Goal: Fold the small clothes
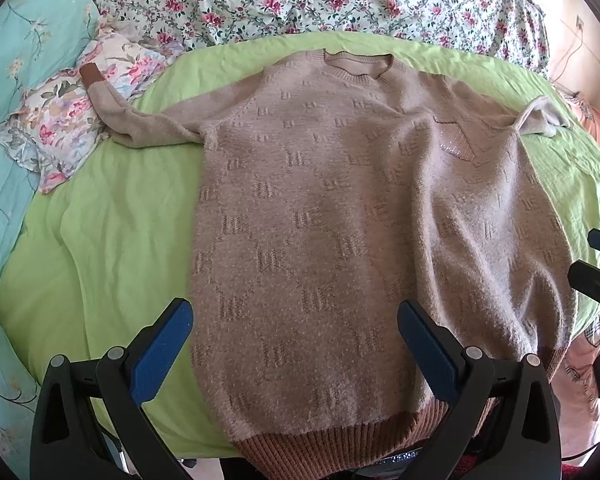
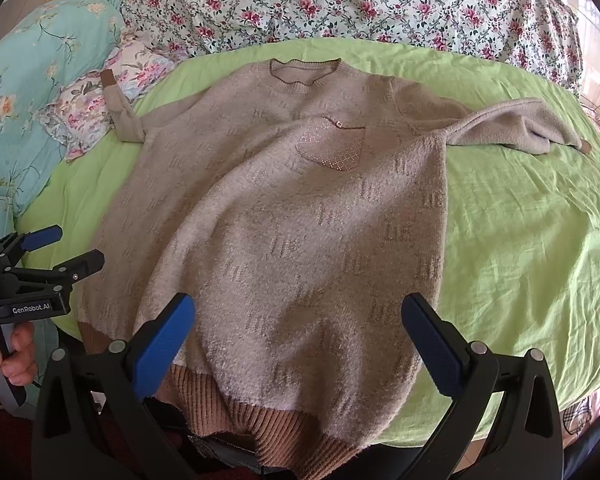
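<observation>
Two grippers, the left gripper [image 1: 294, 336] and right gripper [image 2: 298, 330], hang wide open and empty over the near hem of a beige sweater [image 1: 340, 208] spread face-up on a green sheet [image 1: 112, 208]. Folding well likely means pinching one sleeve [image 2: 512, 126] cleanly and carrying it inward.

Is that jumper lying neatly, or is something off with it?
Mostly flat on the green sheet, but the sweater has uneven sleeves: one sleeve strays onto a floral pillow, the other sleeve lies bunched and doubled over.
</observation>
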Demonstrator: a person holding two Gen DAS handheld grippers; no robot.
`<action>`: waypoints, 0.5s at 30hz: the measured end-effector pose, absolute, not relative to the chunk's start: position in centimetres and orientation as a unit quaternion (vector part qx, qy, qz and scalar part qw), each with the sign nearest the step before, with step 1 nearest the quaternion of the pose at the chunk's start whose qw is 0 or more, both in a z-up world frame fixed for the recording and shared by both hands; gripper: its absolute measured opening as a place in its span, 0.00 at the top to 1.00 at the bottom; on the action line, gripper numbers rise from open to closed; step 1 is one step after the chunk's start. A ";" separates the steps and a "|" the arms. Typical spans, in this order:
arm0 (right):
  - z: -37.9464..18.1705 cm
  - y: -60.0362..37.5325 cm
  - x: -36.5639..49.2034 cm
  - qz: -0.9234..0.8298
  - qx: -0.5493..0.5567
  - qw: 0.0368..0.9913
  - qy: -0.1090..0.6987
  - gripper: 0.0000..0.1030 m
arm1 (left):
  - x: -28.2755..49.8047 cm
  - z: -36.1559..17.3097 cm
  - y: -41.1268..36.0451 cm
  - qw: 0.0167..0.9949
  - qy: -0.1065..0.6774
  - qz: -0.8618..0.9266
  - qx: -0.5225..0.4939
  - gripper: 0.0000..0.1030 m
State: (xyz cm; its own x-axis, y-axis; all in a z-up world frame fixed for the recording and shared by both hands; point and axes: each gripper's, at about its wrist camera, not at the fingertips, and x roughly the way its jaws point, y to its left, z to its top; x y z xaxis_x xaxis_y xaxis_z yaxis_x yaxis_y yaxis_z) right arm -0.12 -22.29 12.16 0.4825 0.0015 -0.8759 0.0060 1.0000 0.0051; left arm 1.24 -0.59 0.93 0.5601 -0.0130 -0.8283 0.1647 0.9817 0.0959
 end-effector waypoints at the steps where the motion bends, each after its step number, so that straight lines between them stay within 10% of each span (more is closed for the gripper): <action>1: 12.1 -22.3 -0.1 0.000 0.006 0.860 0.510 0.00 | 1.3 0.9 -0.6 0.879 0.467 -0.051 0.081 0.01; 15: 12.5 -28.0 2.1 -0.023 0.076 0.865 0.496 0.00 | 4.0 0.8 -0.6 0.878 0.468 -0.076 0.066 0.01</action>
